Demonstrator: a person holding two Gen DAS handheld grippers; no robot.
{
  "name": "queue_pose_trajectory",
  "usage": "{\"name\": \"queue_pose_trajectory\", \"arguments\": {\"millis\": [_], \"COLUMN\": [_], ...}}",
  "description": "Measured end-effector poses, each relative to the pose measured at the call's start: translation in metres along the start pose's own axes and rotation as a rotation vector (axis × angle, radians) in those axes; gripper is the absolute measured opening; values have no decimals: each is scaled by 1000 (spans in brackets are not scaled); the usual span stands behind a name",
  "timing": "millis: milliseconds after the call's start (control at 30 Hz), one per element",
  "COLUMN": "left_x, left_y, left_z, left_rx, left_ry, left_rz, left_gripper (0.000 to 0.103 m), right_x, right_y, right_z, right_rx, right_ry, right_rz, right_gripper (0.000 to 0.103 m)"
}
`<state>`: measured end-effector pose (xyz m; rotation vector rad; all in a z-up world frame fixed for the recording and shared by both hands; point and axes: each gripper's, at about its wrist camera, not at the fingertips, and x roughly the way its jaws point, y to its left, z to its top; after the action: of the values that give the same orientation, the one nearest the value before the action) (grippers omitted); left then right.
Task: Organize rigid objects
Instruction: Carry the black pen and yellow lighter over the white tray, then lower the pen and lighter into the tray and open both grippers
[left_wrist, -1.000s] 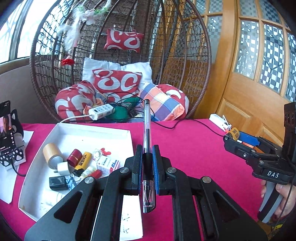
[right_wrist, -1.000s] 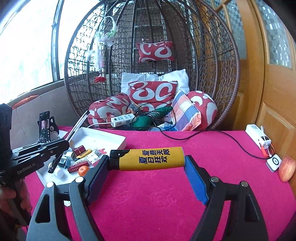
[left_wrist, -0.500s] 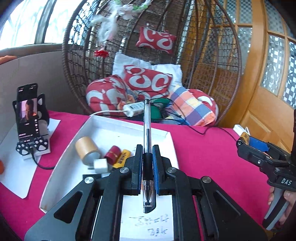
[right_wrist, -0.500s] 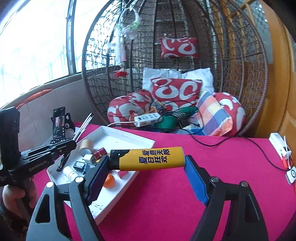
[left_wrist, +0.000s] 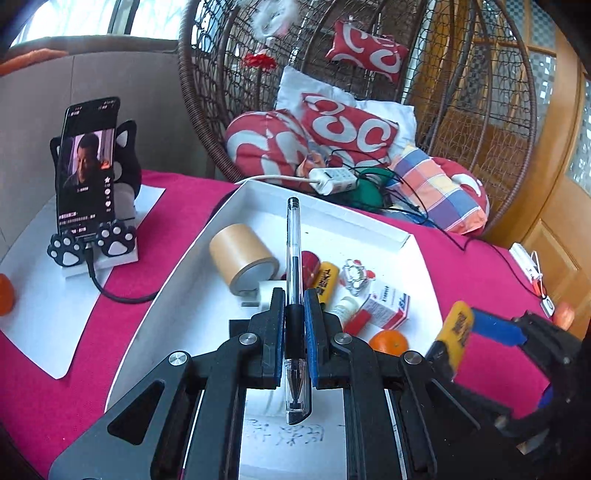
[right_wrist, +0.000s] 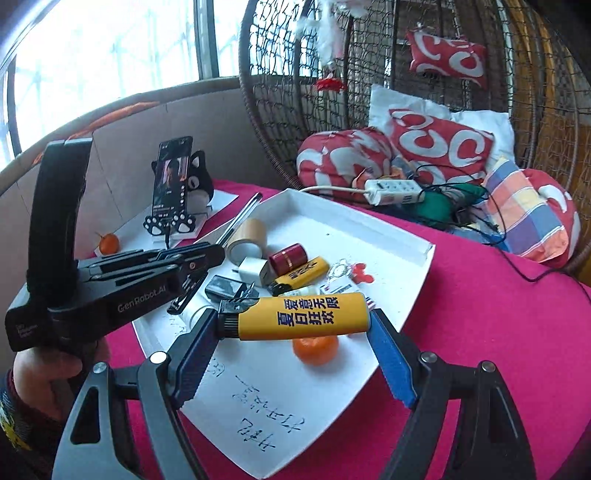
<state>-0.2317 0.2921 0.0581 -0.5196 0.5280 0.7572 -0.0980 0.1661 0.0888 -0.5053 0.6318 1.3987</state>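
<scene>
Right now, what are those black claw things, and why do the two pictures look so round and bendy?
They are grabbers, and a person holds one in each hand. Each has a small camera looking along its two fingers, and the wide lens bends the picture.

One picture comes from the left gripper. It is pinching a clear pen. The other picture comes from the right gripper. It holds a yellow lighter sideways between its blue pads.

Both hang over a white tray on a pink tablecloth. The tray holds a tape roll, another lighter, a small orange and other small things. A phone stands on a cat-shaped holder nearby.
</scene>
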Motion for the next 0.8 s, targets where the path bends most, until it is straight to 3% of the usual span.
{"name": "queue_pose_trajectory", "arguments": {"millis": [367, 433, 467, 500, 533, 567, 600, 700, 800], "left_x": [16, 15, 14, 12, 10, 8, 5, -2, -8], "left_y": [4, 3, 3, 4, 5, 6, 6, 3, 2], "left_z": [-6, -5, -5, -4, -3, -3, -2, 1, 3], "left_rx": [19, 25, 22, 15, 8, 2, 0, 25, 19], "left_ry": [52, 42, 36, 28, 16, -2, -22, -60, -80], "left_rz": [56, 72, 79, 90, 103, 114, 128, 193, 188], "left_gripper": [10, 18, 36, 65, 80, 95, 103, 103, 103], "right_x": [30, 25, 23, 20, 15, 12, 10, -2, -13], "right_y": [5, 7, 8, 9, 10, 11, 12, 13, 10], "right_z": [-8, -10, -11, -12, -13, -14, -14, -18, -21], "right_rx": [-8, -26, -33, -40, -47, -51, -54, -43, -10], "right_ry": [34, 11, 0, -12, -25, -35, -44, -86, -118], "right_rz": [-35, -67, -73, -78, -85, -91, -94, -109, -107], "right_gripper": [82, 87, 89, 91, 91, 98, 103, 103, 103]}}
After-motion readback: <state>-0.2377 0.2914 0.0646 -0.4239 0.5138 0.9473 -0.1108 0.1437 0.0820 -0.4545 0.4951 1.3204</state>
